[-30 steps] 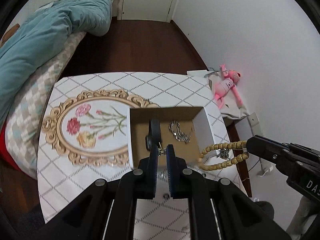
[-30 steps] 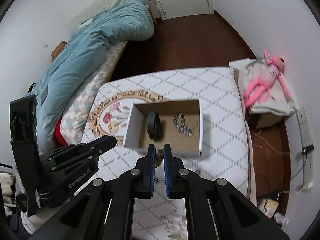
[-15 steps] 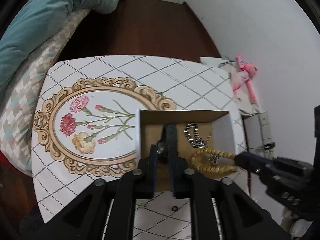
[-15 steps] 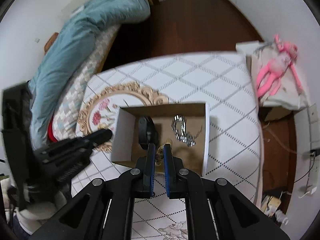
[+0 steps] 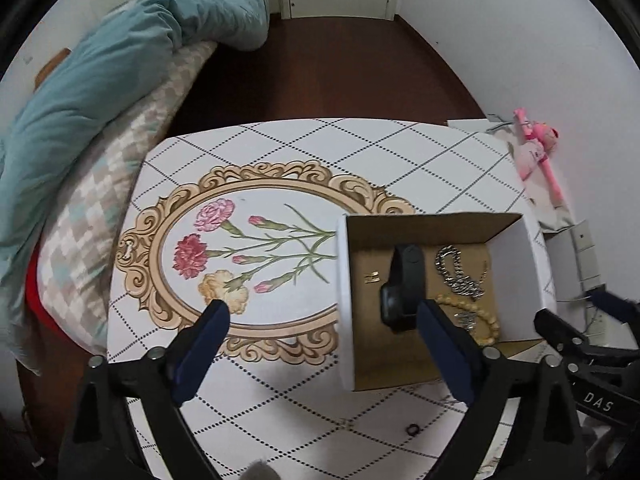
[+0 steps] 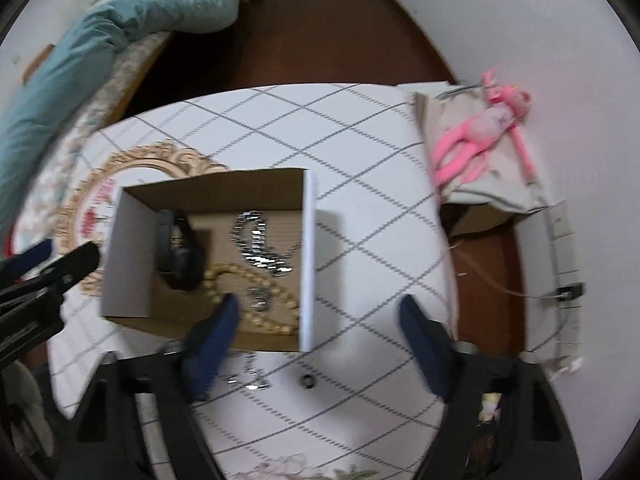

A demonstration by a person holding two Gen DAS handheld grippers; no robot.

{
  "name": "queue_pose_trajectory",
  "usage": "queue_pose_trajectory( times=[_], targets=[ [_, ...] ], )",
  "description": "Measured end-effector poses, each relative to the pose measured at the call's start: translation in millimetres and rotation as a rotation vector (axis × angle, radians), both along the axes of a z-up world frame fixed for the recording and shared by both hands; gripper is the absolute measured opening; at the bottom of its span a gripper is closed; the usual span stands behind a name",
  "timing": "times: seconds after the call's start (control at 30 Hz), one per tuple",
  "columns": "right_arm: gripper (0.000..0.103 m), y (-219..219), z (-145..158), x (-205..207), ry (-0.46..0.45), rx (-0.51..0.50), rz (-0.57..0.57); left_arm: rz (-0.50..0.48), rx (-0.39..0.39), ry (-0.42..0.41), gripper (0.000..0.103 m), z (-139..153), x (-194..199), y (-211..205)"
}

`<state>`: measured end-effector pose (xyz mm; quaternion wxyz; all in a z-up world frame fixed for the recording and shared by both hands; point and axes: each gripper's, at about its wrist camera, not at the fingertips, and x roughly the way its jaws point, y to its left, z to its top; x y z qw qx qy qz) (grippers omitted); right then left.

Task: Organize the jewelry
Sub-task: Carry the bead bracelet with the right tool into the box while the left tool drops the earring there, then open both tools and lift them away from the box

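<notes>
Beads (image 6: pixel 256 312) (boxed) — between spread jaws.

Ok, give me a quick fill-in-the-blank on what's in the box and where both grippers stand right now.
1. The wooden bead bracelet lies inside the cardboard ____.
2. Both the left gripper and the right gripper have their jaws ____.
3. The silver chain lies to the ____ of the black watch in the left wrist view.
4. A small dark ____ lies on the tablecloth, outside the box.

Missing words: box; open; right; ring
</notes>
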<state>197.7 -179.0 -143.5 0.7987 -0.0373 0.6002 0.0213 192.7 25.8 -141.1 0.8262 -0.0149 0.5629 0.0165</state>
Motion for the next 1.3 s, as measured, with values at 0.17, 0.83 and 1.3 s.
queue_pose_trajectory(
  times=[0.17,0.83,1.3],
  targets=[
    [0.102,2.4,-4.5,-3.6,-0.027,-0.071,0.001,0.012,0.01,-0.001,0.103,-6.0,-6.8,0.0],
    [0.103,5.3,41.9,-49.0,-0.176,-0.06,-0.013,0.024,0.036,-0.136,0.103,42.3,-47.5,-4.5],
    [0.103,-11.0,120.0,-113.1,-0.35,-0.02,-0.056,0.015,0.001,-0.285,0.103,117.8,-100.3,-13.7]
  ],
)
